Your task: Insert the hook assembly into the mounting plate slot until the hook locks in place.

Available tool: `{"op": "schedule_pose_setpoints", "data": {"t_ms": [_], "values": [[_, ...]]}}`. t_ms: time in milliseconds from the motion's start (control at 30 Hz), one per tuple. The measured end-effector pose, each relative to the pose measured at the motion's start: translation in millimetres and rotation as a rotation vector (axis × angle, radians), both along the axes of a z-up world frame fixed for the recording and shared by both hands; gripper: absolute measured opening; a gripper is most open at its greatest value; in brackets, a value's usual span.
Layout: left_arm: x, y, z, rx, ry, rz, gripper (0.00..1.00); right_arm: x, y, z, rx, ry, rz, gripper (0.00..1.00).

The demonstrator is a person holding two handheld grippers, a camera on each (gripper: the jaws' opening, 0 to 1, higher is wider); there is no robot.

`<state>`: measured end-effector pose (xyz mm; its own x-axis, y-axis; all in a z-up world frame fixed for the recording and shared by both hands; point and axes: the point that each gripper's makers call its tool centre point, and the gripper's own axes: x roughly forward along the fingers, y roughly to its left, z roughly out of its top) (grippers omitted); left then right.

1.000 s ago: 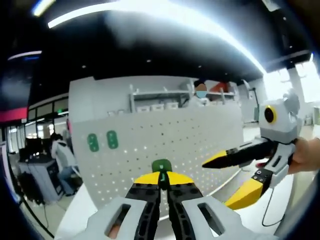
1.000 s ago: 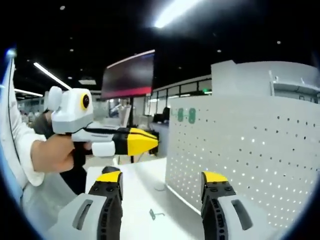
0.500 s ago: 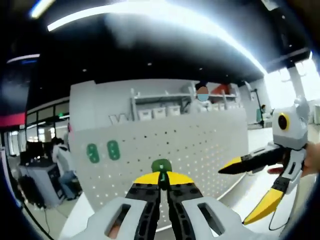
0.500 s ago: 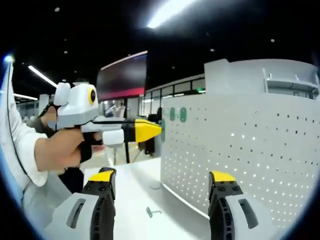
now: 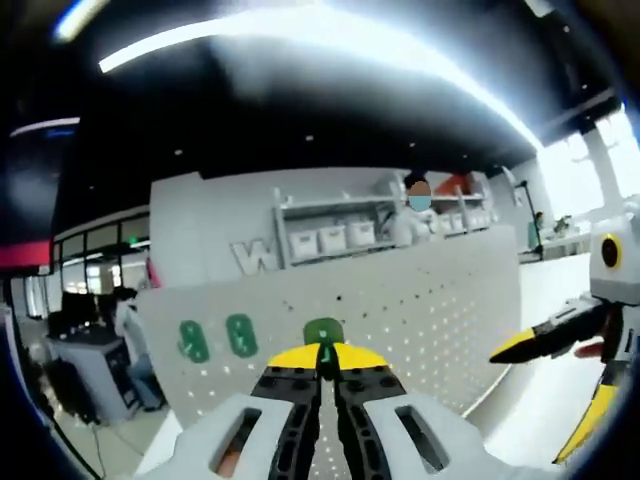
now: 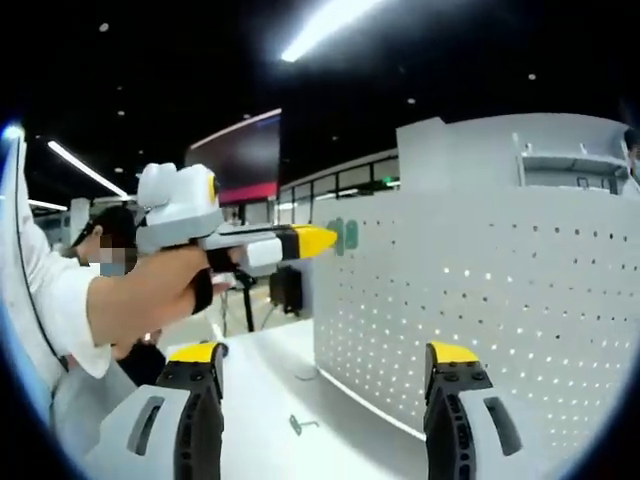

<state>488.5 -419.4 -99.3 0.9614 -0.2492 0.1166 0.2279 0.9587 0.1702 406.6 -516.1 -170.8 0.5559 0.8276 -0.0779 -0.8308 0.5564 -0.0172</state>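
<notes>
Left gripper view: left gripper (image 5: 322,362) rising from 6 o'clock, its yellow-tipped jaws pressed together and pinching a small green hook piece (image 5: 323,332) that is sticking up at the tips. Behind it a white pegboard plate (image 5: 420,300) is standing upright across the centre, with two green pieces (image 5: 215,338) already sitting on its face at about 8 o'clock, side by side. At 3 o'clock the right gripper (image 5: 570,370) is coming in from the edge, its jaws spread wide apart, nothing between them, clear of the plate. A shelf with white bins (image 5: 345,225) is showing above the plate, further back.

Right gripper view: at 9 o'clock a person's hand (image 6: 165,290) is holding the left gripper (image 6: 315,240), its yellow tip pointing right and sitting just beside the pegboard plate's (image 6: 500,290) left edge, close to the green pieces (image 6: 345,236); whether it is touching I cannot tell. The right gripper (image 6: 325,365) is rising from 6 o'clock with jaws wide apart and empty. Between them, low at 6 o'clock, a small metal hook (image 6: 298,424) is lying on the white table (image 6: 270,380), apart from the plate
</notes>
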Motion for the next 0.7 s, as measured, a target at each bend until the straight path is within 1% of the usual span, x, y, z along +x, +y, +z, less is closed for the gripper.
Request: {"op": "schedule_pose_setpoints", "data": {"t_ms": [100, 267, 533, 700], "values": [[9.1, 1.9, 6.6, 0.003, -0.018, 0.016, 0.03, 0.0, -0.6, 0.6, 0.005, 0.004, -0.002, 0.85], [19.9, 2.5, 10.2, 0.007, -0.035, 0.040, 0.03, 0.8, -2.8, 0.9, 0.008, 0.006, -0.008, 0.85], [38.0, 7.2, 9.8, 0.007, -0.043, 0.092, 0.03, 2.9, -7.3, 3.1, 0.029, 0.013, -0.022, 0.84], [46.5, 5.9, 9.4, 0.006, -0.044, 0.103, 0.03, 4.0, -10.2, 1.9, 0.035, 0.018, -0.028, 0.84]]}}
